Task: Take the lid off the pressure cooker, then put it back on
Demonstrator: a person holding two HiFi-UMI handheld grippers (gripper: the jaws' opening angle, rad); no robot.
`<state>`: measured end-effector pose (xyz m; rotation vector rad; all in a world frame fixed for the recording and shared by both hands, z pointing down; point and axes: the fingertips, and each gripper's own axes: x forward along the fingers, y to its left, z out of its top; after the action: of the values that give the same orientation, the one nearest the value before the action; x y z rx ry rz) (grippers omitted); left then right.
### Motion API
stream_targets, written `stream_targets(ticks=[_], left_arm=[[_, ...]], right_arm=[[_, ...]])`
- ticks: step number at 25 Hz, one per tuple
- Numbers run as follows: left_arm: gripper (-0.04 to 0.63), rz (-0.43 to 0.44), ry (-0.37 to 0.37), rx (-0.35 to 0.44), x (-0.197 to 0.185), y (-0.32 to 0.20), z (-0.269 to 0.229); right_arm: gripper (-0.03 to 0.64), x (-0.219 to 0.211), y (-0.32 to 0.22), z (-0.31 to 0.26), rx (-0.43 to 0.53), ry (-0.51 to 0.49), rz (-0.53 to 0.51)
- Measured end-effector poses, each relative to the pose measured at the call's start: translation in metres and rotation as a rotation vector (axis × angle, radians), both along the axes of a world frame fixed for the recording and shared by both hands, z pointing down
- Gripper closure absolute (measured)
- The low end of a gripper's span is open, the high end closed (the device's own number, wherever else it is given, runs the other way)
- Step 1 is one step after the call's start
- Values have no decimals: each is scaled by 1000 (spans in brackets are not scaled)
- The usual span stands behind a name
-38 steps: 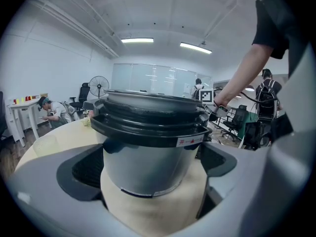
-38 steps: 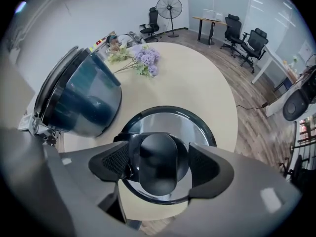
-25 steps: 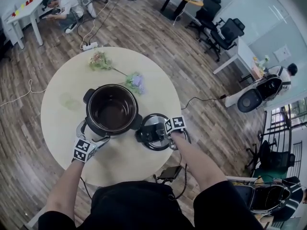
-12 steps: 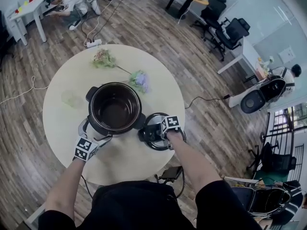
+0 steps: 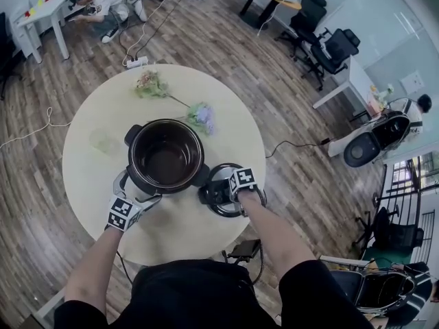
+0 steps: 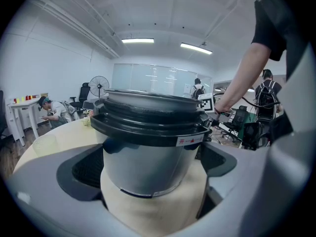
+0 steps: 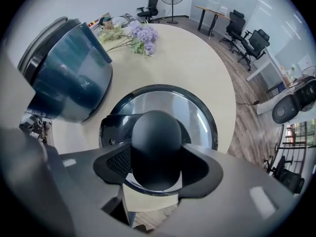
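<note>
The open pressure cooker pot (image 5: 164, 157) stands near the middle of the round table (image 5: 89, 149). Its lid (image 5: 214, 201) lies flat on the table right of the pot. My right gripper (image 5: 230, 192) points straight down over the lid. In the right gripper view the black knob (image 7: 155, 142) fills the gap between the closing jaws of the right gripper (image 7: 157, 158), and both pads touch it. My left gripper (image 5: 134, 192) is at the pot's near-left side. There the left gripper (image 6: 150, 184) is open, its jaws wide on either side of the pot's (image 6: 148, 147) steel wall.
Artificial flowers (image 5: 152, 84) (image 5: 202, 118) lie on the table beyond the pot. A black device (image 5: 243, 250) sits at the table's near edge with a cable. Office chairs, desks and a crouching person are farther off on the wood floor.
My right gripper has shifted a little to the left over the lid's knob. The left gripper, pot and lid have stayed where they were.
</note>
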<state>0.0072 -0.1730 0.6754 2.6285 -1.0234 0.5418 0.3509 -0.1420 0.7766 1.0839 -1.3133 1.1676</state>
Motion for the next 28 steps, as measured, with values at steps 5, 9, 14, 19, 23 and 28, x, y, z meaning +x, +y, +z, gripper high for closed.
stream_targets(ticks=[5,9,14,19,23,28], left_arm=[[5,2,4,-3,0,-1,0],[5,0,5,0,0,0,-1],[5,-1,13,5,-1,1,1],[5,-1,25,15,-1,0,0],[5,-1,35,24,2,1,-4],[5,-4,40,27,-1,2,-3]], right_arm=[[331,4,1,-7,-17,-32,2],[333,14,-5,-31,5,-61,8],[333,35,-25,-81,43,-53,-7],[333,46,-54,-143,100,-41,-8],[333,41,-82,-202,157,-24,-22],[333,8,-118,-270,225,-18,-76]])
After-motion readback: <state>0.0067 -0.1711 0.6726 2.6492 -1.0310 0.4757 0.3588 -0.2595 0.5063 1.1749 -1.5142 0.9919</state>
